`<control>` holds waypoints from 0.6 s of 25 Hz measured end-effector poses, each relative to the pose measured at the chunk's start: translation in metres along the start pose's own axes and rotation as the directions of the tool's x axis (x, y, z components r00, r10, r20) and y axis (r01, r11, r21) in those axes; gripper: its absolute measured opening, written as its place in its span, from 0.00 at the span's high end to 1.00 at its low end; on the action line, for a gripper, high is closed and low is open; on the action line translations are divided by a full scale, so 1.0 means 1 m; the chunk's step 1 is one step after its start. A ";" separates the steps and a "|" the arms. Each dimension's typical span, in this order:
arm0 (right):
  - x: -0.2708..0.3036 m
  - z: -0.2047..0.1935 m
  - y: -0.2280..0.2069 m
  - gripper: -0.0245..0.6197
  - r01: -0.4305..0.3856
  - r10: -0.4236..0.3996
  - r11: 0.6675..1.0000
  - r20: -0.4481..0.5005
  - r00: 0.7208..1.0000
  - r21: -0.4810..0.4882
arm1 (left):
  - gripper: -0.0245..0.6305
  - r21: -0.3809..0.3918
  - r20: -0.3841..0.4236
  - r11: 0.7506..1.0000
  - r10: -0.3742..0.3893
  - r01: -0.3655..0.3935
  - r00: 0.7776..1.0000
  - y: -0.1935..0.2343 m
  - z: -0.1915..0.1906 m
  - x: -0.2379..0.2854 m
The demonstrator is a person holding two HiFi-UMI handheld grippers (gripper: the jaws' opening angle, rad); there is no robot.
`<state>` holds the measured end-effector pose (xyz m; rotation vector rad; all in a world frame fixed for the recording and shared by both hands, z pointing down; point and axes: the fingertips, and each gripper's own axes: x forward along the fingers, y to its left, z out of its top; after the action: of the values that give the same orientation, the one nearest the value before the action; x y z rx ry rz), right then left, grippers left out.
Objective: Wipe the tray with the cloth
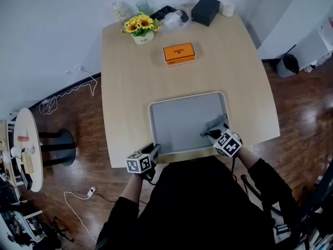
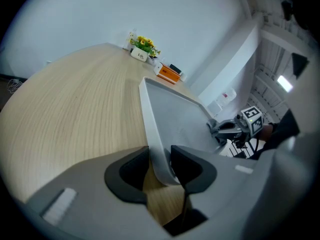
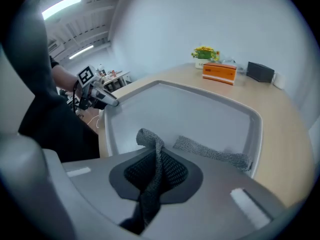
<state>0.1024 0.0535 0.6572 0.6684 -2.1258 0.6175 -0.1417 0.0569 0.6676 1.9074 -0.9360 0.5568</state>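
Observation:
A grey tray (image 1: pixel 171 126) lies on the wooden table near its front edge. My left gripper (image 1: pixel 154 151) is shut on the tray's near-left rim (image 2: pixel 156 154), with the rim pinched between both pads. My right gripper (image 1: pixel 209 134) is shut on a grey mesh cloth (image 1: pixel 216 125) at the tray's near-right corner. In the right gripper view the cloth (image 3: pixel 156 169) runs up between the jaws and trails onto the tray floor (image 3: pixel 185 114) toward the right wall. The left gripper (image 3: pixel 102 98) shows at the tray's far corner there.
An orange box (image 1: pixel 179 53) sits mid-table beyond the tray. A sunflower pot (image 1: pixel 141 28), a black box (image 1: pixel 205 10), a cup and a plastic bag stand along the far edge. A small round side table (image 1: pixel 27 145) stands on the floor to the left.

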 end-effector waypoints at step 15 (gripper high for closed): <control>-0.123 0.181 -0.038 0.94 0.176 -0.216 0.976 0.488 0.846 0.127 | 0.71 0.306 0.428 0.930 0.056 -0.203 0.902 -0.092 0.161 -0.085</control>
<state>0.0934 -0.0574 0.4649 1.1806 -2.4678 0.4440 -0.1202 -0.0242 0.4821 2.3479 -1.3168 0.4192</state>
